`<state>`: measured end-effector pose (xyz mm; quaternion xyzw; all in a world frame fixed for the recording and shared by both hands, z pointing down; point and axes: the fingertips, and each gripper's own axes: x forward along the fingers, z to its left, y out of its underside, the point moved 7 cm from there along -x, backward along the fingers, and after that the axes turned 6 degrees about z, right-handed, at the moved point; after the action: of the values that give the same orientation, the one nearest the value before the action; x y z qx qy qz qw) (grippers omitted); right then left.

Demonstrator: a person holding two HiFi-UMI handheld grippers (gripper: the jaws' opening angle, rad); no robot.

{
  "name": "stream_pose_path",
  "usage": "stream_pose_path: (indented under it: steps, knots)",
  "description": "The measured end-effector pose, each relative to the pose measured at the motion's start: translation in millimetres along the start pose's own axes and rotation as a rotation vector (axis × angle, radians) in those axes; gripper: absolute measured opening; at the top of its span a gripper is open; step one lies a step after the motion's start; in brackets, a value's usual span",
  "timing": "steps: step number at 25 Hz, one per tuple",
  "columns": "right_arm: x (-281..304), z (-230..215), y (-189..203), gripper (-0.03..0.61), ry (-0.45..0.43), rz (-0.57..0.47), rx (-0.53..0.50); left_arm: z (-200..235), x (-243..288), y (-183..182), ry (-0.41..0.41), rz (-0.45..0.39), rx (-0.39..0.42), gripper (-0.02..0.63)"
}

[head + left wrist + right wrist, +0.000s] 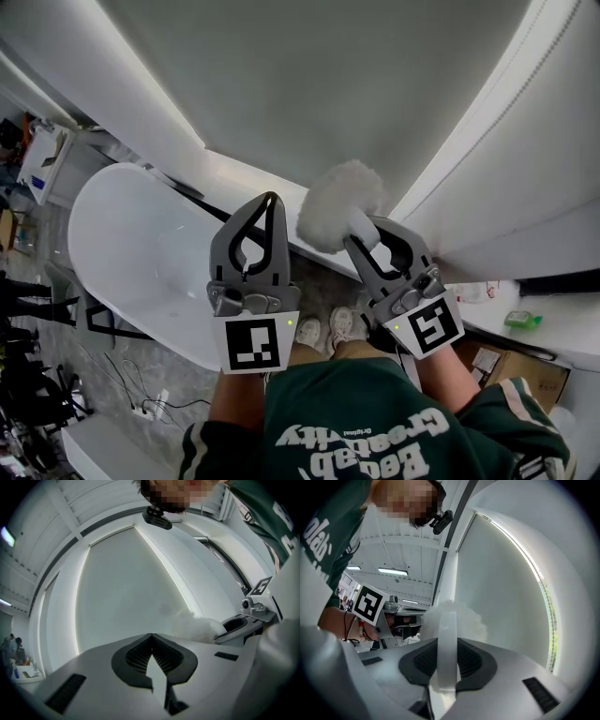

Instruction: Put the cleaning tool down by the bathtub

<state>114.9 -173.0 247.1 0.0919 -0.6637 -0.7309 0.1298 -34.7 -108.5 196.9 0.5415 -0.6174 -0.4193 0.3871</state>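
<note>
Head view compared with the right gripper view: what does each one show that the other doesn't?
Only the head view shows the bathtub and the person's shoes. Only the right gripper view shows the head camera and the ceiling lights. Both show the fluffy white cleaning tool gripped in the right gripper, and the left gripper beside it.
</note>
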Motion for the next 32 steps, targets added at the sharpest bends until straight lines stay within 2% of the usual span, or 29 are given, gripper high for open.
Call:
stream_pose_path:
  steps: [7, 12, 16, 25, 32]
  knots:
    - [14, 0, 12, 0.092, -0.023, 0.041, 0.027, 8, 7, 18, -0.012, 0.039, -0.016, 0.006]
    - [30, 3, 24, 0.092, -0.013, 0.081, 0.021, 23, 14, 34, -0.013, 0.045, 0.005, 0.007]
    - [51, 4, 35, 0.092, 0.006, 0.086, 0.029, 38, 22, 57, -0.010, 0.052, -0.026, 0.006]
    - [114, 14, 67, 0.092, 0.044, 0.210, 0.016, 79, 31, 106, 0.027, 0.051, -0.066, 0.007]
    - [155, 34, 112, 0.092, -0.001, 0.322, -0.061, 95, 39, 144, 0.065, 0.038, -0.101, 0.006]
